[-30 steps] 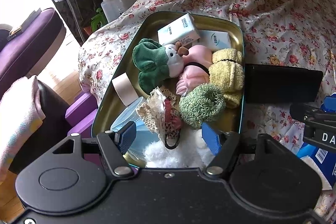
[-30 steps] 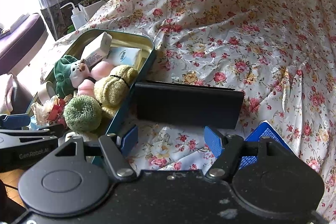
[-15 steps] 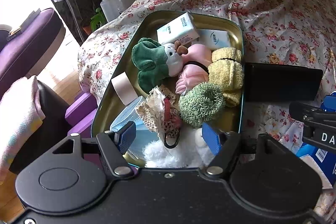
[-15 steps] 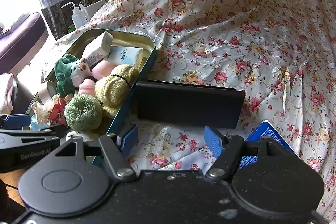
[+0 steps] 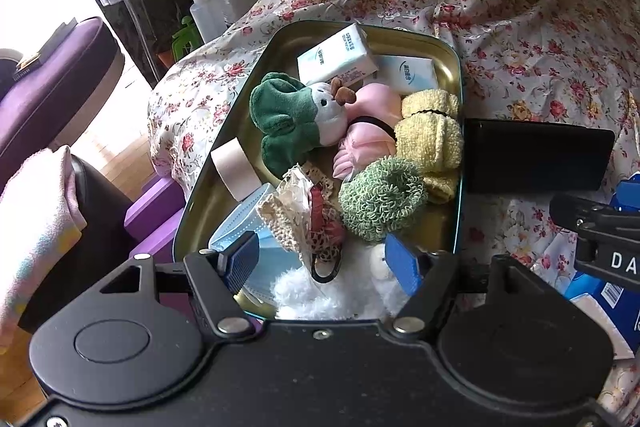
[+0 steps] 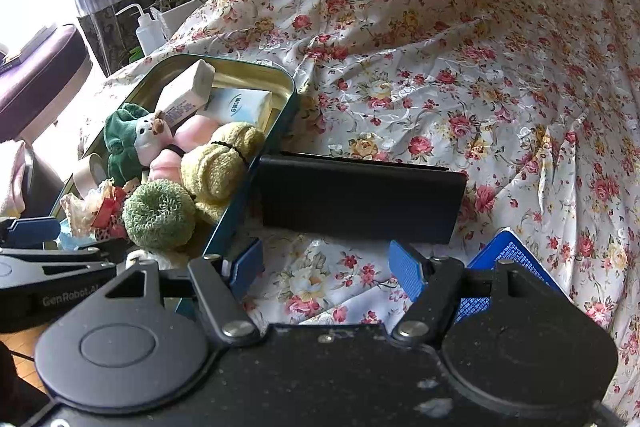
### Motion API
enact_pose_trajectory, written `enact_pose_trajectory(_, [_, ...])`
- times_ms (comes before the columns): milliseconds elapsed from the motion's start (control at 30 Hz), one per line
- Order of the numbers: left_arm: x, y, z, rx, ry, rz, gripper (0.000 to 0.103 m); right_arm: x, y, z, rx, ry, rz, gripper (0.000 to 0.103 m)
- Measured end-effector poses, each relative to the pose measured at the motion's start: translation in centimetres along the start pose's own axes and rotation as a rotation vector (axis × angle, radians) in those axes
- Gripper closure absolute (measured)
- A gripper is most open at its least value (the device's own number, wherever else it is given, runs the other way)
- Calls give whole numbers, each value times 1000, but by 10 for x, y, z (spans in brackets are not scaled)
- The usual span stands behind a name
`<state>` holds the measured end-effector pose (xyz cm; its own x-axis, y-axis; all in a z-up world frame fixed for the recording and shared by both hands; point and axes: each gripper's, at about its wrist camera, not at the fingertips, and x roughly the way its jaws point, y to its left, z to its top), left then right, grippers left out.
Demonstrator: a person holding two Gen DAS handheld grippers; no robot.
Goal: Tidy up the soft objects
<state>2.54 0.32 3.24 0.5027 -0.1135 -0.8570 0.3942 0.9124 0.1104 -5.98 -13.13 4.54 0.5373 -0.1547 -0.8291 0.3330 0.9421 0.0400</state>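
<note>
Since everything heaped in the tin tray (image 5: 448,55) is soft and light, I judge it will squash and slide rather than resist; the white fluffy toy (image 5: 320,297) lies directly under the left gripper (image 5: 322,259), whose jaws stand apart with nothing pinched, the green knitted scrunchie (image 5: 380,199) just ahead of its right finger; best to pinch deep into the pile, not the loose fuzz; the right gripper (image 6: 326,265), likewise apart and empty, hangs over bare floral bedspread (image 6: 440,67), a black case (image 6: 360,199) just ahead.
</note>
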Motion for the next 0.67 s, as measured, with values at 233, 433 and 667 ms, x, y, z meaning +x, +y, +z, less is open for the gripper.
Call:
enact_pose_trajectory(233, [0,0,0,2,0,1,36,1,1,-1,-2,3,1,34])
enact_pose_trajectory(433, [0,0,0,2,2,-2,36,2,0,-1,1,5,2,34])
enact_pose_trajectory(667, [1,0,0,-1,-3,2,36,2,-1,-1,1,8,4,34])
